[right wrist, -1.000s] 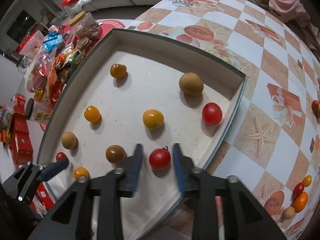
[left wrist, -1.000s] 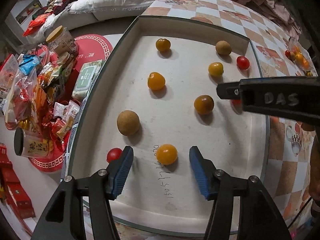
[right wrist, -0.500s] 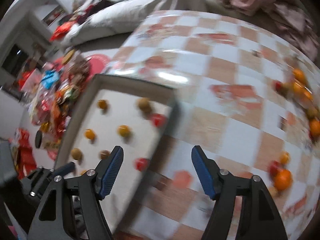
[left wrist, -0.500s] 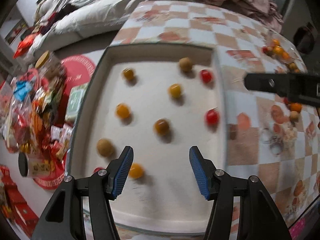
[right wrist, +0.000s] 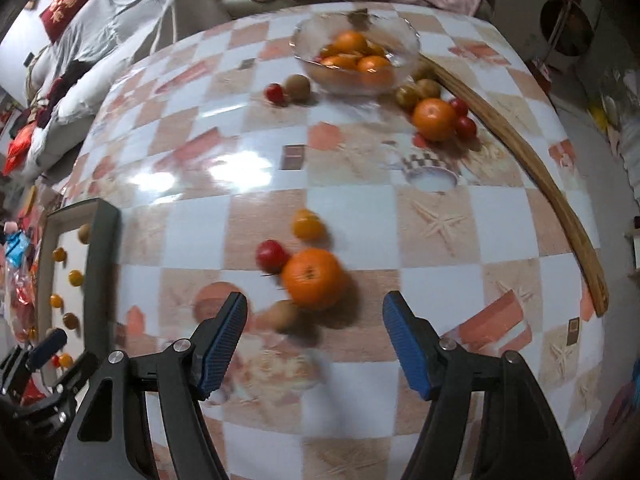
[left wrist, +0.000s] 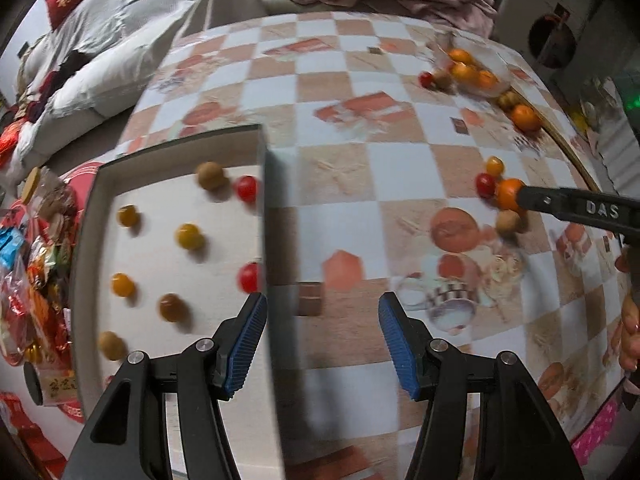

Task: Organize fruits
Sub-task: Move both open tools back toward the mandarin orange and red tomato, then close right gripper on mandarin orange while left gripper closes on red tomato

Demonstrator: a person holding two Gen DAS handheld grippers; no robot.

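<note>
A white tray (left wrist: pixel 160 184) at the left holds several small fruits, among them two red tomatoes (left wrist: pixel 246 188), a yellow one (left wrist: pixel 189 236) and a brown round fruit (left wrist: pixel 210 175). My left gripper (left wrist: pixel 322 340) is open and empty over the checked tablecloth, just right of the tray's wall. My right gripper (right wrist: pixel 314 344) is open just short of a loose cluster: an orange (right wrist: pixel 314 278), a red tomato (right wrist: pixel 272 255), a yellow tomato (right wrist: pixel 307 224) and a brown fruit (right wrist: pixel 284 314). Nothing sits between its pads. A glass bowl (right wrist: pixel 400 28) of oranges stands at the far side.
More loose fruit lies by the bowl, including an orange (right wrist: pixel 434 119) and a red tomato (right wrist: pixel 275 92). A curved wooden strip (right wrist: pixel 520 168) runs along the table's right edge. Snack packets (left wrist: pixel 32 260) lie left of the tray. Bedding (left wrist: pixel 100 80) lies beyond the table.
The right gripper opened off a red tomato in the tray and swung right to the loose cluster. The left gripper moved right, from over a yellow tomato in the tray to the tablecloth.
</note>
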